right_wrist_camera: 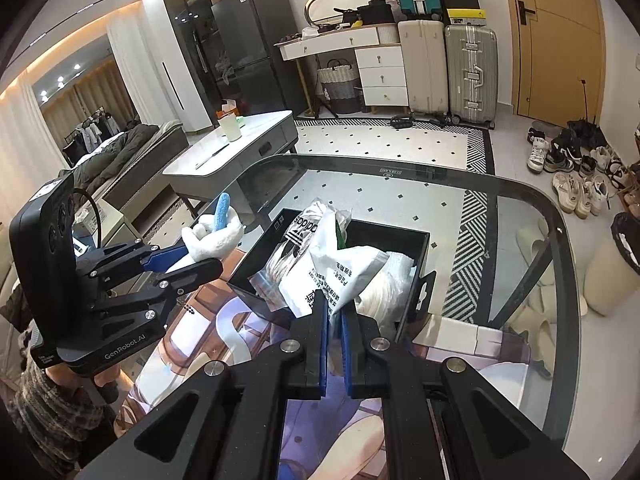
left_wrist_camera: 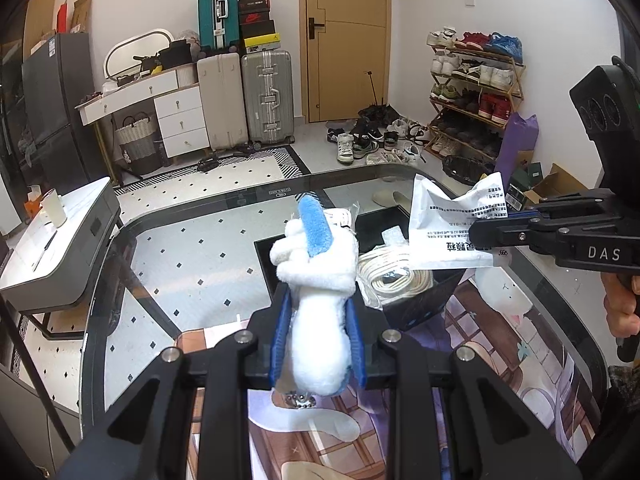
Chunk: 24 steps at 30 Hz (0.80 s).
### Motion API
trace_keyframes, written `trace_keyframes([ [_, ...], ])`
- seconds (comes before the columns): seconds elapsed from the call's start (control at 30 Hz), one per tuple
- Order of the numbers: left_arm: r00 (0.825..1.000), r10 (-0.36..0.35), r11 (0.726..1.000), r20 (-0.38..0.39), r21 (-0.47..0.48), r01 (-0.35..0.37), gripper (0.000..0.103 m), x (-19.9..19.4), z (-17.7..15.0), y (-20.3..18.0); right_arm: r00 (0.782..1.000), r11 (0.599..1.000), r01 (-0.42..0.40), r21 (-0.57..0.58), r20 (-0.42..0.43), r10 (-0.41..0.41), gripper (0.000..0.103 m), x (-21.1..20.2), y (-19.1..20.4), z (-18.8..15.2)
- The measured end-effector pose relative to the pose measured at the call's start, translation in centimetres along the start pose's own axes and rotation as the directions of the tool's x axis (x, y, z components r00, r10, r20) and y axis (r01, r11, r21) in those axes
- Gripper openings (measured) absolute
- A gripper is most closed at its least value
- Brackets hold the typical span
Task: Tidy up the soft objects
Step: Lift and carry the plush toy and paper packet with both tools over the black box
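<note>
A: Starting with the biggest item. What is sitting under everything?

B: A glass table [right_wrist_camera: 520, 216] is carrying a printed mat [left_wrist_camera: 500, 340] along its near side, and a black box [right_wrist_camera: 416, 240] is standing on the glass just beyond the mat.

A: Box contents?

B: A coiled cream strap [left_wrist_camera: 394, 276] in clear wrap and an Adidas-printed bag [right_wrist_camera: 300, 232] are lying inside; other pale bundles are showing beside them, too crumpled to identify.

A: Right gripper?

B: The right gripper [right_wrist_camera: 334, 306] is pinching the lower corner of a white plastic pouch [right_wrist_camera: 340, 272] with printed text, its blue pads nearly touching. The pouch is hanging above the box's near edge.

A: Left gripper?

B: The left gripper [left_wrist_camera: 318, 320] is clamping a white plush toy [left_wrist_camera: 316, 272] with a blue fuzzy strip [left_wrist_camera: 316, 228] by its narrow lower body. The toy is riding clear of the table, left of the box.

A: Anything smaller?

B: A small metal bead chain [left_wrist_camera: 298, 399] is dangling from the toy's bottom end.
</note>
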State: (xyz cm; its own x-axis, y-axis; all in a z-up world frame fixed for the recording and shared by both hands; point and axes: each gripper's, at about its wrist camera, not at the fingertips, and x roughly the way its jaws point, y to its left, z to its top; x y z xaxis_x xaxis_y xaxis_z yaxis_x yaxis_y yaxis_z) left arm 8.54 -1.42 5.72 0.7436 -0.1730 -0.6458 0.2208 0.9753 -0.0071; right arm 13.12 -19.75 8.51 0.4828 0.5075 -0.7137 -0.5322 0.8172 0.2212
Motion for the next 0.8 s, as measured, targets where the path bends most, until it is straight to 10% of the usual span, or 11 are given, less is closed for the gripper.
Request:
trace_keyframes([
  [0.8, 0.994, -0.053, 0.998, -0.100, -0.020, 0.051, 0.023, 7.9, 1.2, -0.6, 0.993, 0.999, 0.031, -0.014, -0.111, -0.032, 0.005, 8.2, -1.8, 1.6],
])
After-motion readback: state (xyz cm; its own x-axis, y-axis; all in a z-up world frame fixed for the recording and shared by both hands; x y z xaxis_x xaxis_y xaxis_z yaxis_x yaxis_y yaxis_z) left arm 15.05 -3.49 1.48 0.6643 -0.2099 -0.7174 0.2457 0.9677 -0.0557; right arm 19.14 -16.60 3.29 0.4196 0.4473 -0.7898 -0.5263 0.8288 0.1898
